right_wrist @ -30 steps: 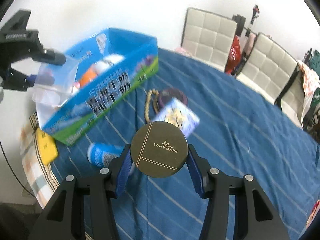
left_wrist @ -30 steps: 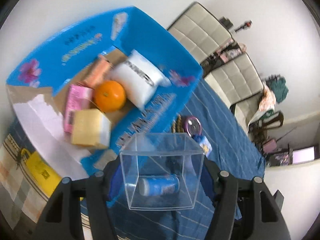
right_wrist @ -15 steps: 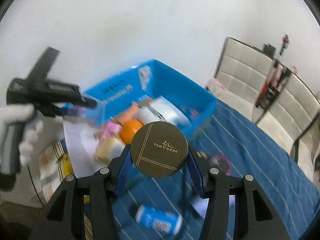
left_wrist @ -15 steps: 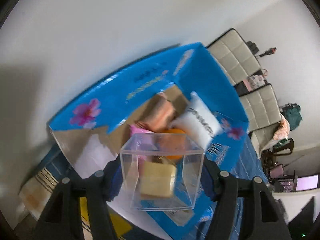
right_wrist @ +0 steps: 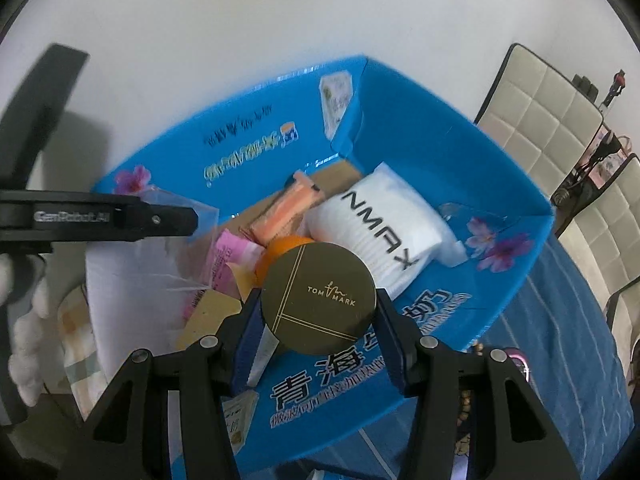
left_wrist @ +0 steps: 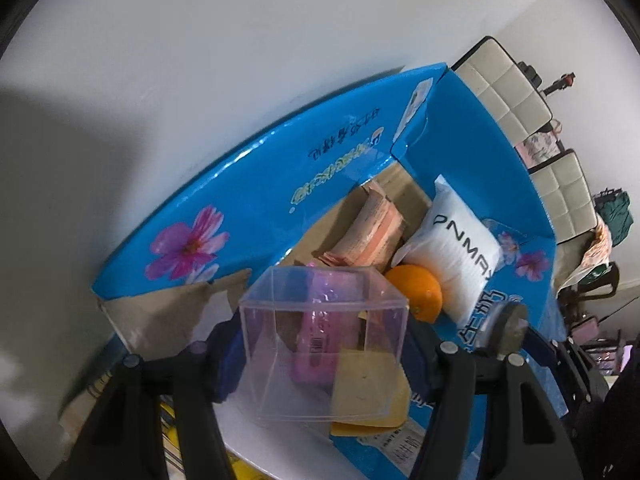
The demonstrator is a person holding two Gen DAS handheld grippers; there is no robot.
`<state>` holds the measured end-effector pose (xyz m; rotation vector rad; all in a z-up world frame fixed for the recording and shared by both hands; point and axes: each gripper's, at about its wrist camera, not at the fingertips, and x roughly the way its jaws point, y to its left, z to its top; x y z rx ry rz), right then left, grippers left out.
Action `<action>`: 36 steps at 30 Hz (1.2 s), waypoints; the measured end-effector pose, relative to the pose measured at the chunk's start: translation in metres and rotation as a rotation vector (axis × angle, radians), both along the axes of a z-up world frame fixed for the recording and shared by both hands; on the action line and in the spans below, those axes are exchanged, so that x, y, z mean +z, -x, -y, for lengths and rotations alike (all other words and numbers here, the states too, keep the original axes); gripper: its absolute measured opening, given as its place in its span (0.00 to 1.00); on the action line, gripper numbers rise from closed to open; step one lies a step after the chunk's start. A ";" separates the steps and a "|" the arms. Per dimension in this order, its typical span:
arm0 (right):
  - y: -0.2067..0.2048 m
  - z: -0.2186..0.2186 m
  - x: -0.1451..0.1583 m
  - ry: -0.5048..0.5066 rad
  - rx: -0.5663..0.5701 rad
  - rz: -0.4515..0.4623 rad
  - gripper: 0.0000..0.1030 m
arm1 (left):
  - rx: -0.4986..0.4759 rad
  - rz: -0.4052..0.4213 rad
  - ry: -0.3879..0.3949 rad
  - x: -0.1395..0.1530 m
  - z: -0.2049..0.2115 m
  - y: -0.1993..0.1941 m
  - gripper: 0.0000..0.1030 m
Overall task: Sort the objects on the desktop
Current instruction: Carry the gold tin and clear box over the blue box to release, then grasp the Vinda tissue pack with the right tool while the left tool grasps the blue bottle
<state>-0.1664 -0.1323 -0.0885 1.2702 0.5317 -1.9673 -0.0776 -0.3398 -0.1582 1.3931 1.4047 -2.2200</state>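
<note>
My left gripper (left_wrist: 324,344) is shut on a clear plastic box (left_wrist: 320,320) and holds it over the near end of the blue cardboard box (left_wrist: 256,184). My right gripper (right_wrist: 318,312) is shut on a round dark tin (right_wrist: 318,294) marked TOM MARK, held above the blue box's (right_wrist: 420,120) front wall. Inside the box lie an orange (left_wrist: 416,290), a white sock pack (left_wrist: 460,248), an orange-pink packet (left_wrist: 368,232), a pink packet (left_wrist: 320,332) and a yellow block (left_wrist: 368,384). The left gripper (right_wrist: 176,220) with the clear box (right_wrist: 176,248) shows in the right wrist view.
The blue box stands on a blue striped tablecloth (right_wrist: 560,340) against a white wall (left_wrist: 200,60). White padded chairs (right_wrist: 540,120) stand at the right. A bead string (right_wrist: 468,396) and a purple round thing (right_wrist: 516,360) lie on the cloth beside the box.
Both grippers have moved from over the tablecloth to over the blue box, each still holding its object. The right gripper's tin now shows in the left wrist view.
</note>
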 end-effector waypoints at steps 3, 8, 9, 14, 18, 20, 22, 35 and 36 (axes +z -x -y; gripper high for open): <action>0.000 0.006 -0.012 -0.022 0.001 0.014 0.54 | -0.013 0.007 0.040 -0.001 -0.002 0.002 0.60; -0.002 0.014 -0.022 -0.054 0.002 0.023 0.54 | -0.031 0.026 0.087 -0.002 -0.006 0.006 0.60; -0.003 0.015 -0.022 -0.058 0.003 0.016 0.54 | -0.032 0.027 0.089 -0.003 -0.007 0.006 0.60; -0.005 0.021 -0.024 -0.080 0.016 0.010 0.54 | -0.051 0.051 0.128 -0.003 -0.011 0.010 0.60; -0.009 0.024 -0.026 -0.098 0.022 -0.004 0.54 | -0.065 0.066 0.150 -0.003 -0.014 0.011 0.60; -0.010 0.026 -0.027 -0.107 0.025 -0.002 0.54 | -0.068 0.068 0.158 -0.003 -0.014 0.011 0.60; -0.010 0.026 -0.026 -0.098 0.019 0.009 0.54 | -0.070 0.070 0.156 -0.003 -0.014 0.011 0.60; 0.004 -0.045 0.034 0.231 -0.132 0.114 0.62 | -0.059 0.013 0.066 0.022 -0.010 -0.007 0.65; 0.005 -0.057 0.041 0.246 -0.149 0.107 0.62 | -0.061 -0.006 0.056 0.031 -0.012 -0.011 0.65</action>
